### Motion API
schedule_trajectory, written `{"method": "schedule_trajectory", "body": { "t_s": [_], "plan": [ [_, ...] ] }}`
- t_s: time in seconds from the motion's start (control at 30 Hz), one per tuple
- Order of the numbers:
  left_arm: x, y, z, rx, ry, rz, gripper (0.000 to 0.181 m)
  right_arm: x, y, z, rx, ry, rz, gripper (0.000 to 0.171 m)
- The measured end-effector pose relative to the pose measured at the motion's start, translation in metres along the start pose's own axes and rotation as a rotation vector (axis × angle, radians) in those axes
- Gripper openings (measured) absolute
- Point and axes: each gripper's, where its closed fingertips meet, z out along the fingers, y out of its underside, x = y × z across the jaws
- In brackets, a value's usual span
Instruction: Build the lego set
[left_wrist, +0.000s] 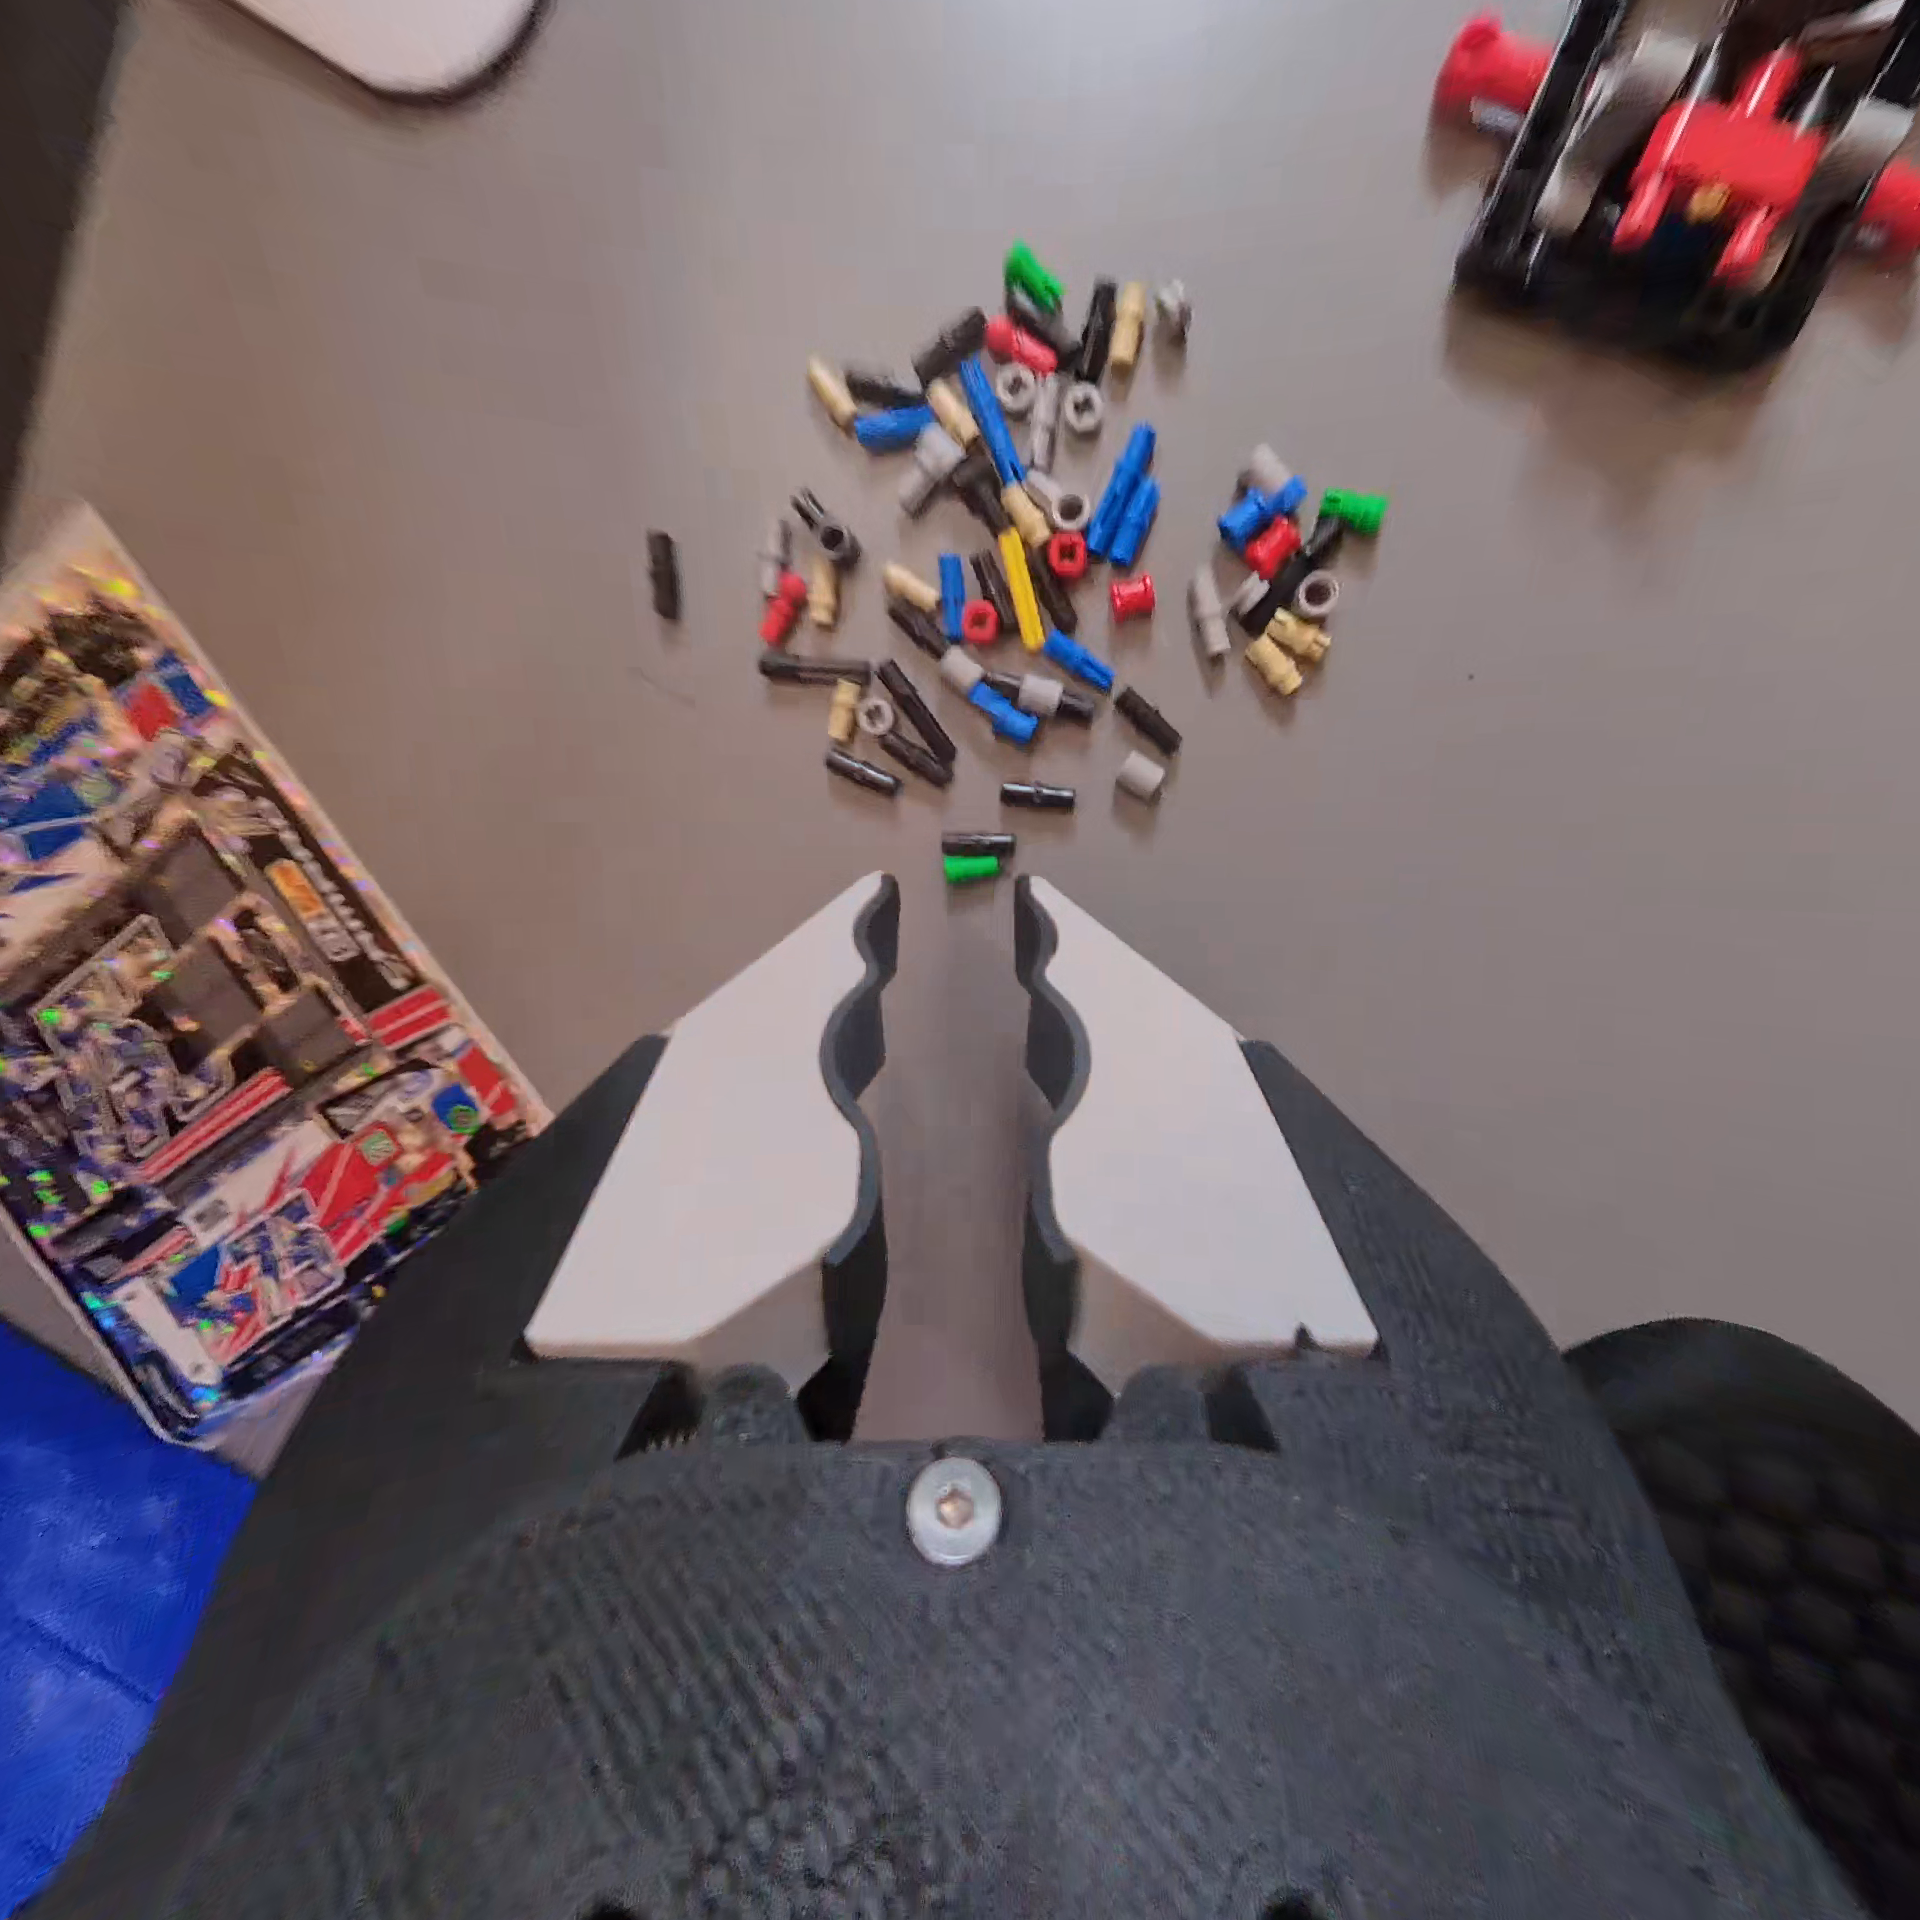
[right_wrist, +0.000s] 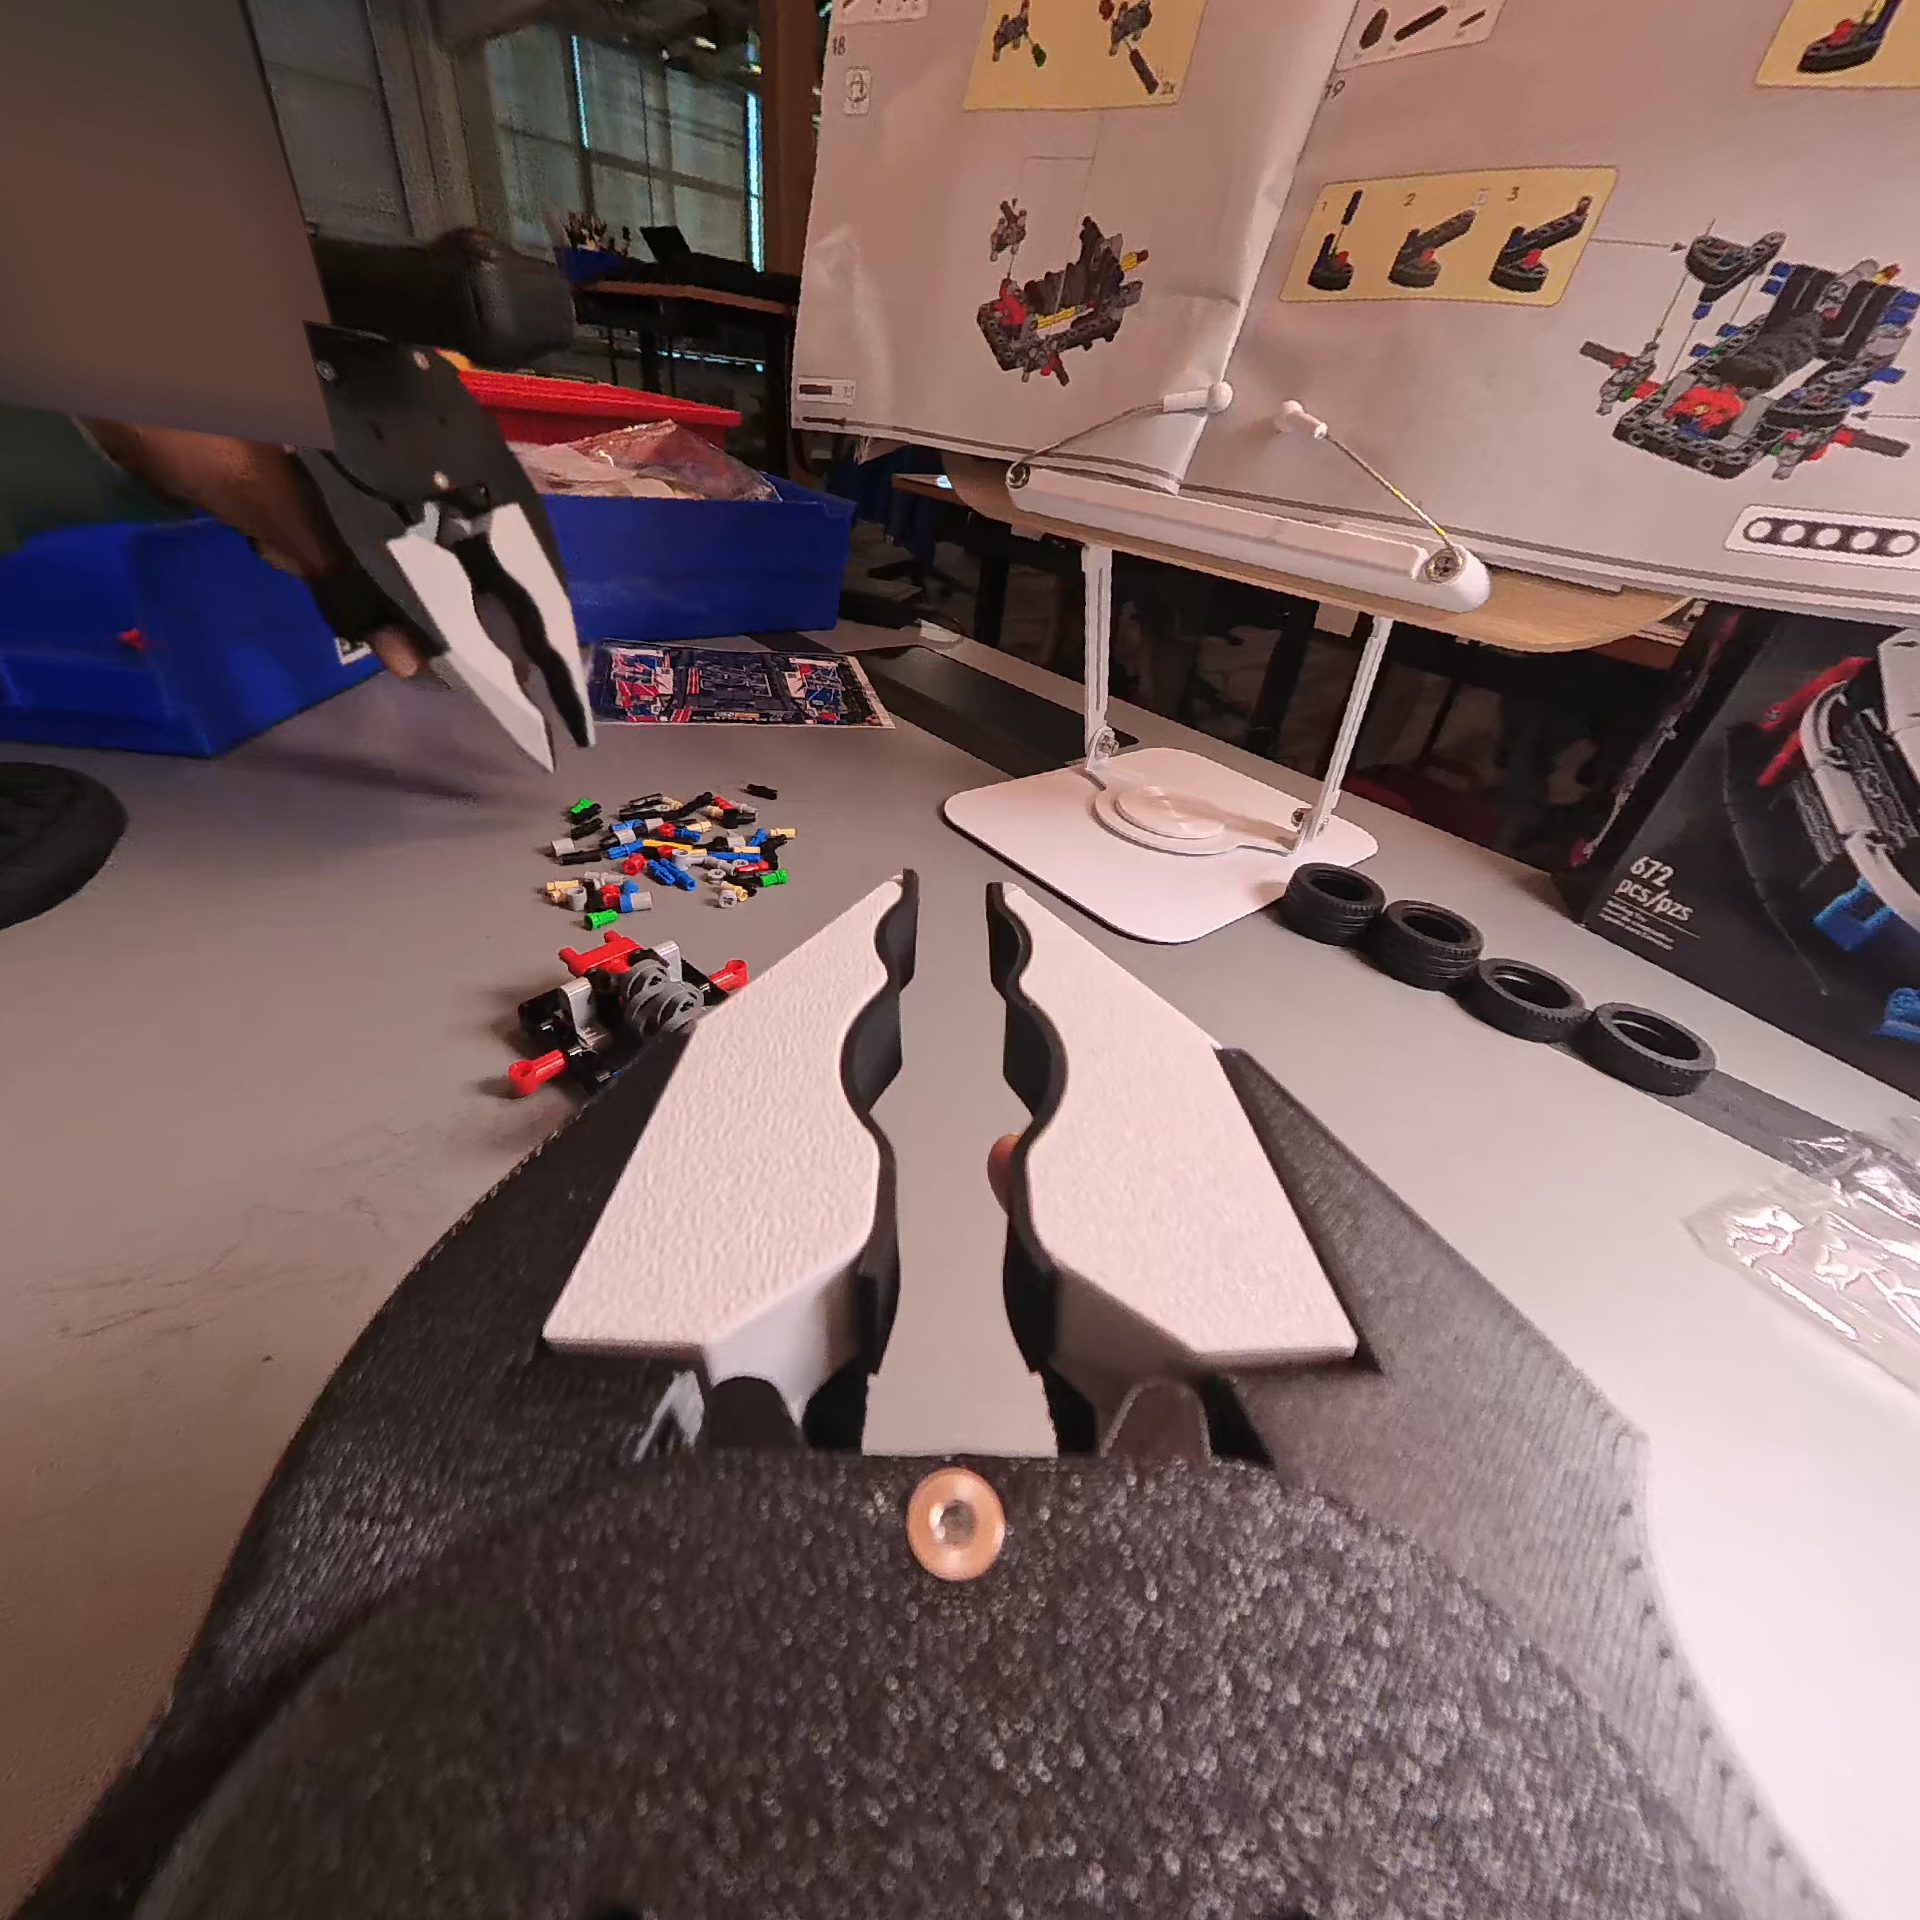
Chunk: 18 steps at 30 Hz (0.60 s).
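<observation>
A pile of small loose lego pins and connectors (left_wrist: 1039, 540) in black, blue, red, tan, grey and green lies on the grey table; it also shows in the right wrist view (right_wrist: 665, 862). My left gripper (left_wrist: 956, 883) hovers open and empty just short of a green pin (left_wrist: 971, 868) at the pile's near edge; it shows from the side in the right wrist view (right_wrist: 566, 748). A part-built black, grey and red lego assembly (right_wrist: 623, 1003) sits near the pile, also at the left wrist view's top right (left_wrist: 1704, 177). My right gripper (right_wrist: 951, 883) is open and empty above the table.
A sticker sheet (left_wrist: 218, 997) lies at the left. An instruction booklet (right_wrist: 1351, 229) rests on a white stand (right_wrist: 1164, 842). Several black tyres (right_wrist: 1496, 982) sit in a row by the set's box (right_wrist: 1787, 831). Blue bins (right_wrist: 686, 551) stand behind. A clear plastic bag (right_wrist: 1829, 1236) lies at the right. Left tips to right tips: about 30 cm.
</observation>
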Motion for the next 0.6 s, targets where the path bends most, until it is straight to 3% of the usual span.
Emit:
{"method": "schedule_trajectory", "body": {
  "t_s": [0.23,0.6],
  "plan": [
    [0.002,0.008,0.021,-0.045,0.023,-0.016,0.019,0.002,0.001,-0.001,-0.006,0.007,-0.009,0.011],
    [0.006,0.006,0.023,-0.026,0.058,-0.041,0.01,0.002,0.006,0.001,-0.022,0.008,-0.008,0.011]
  ]
}}
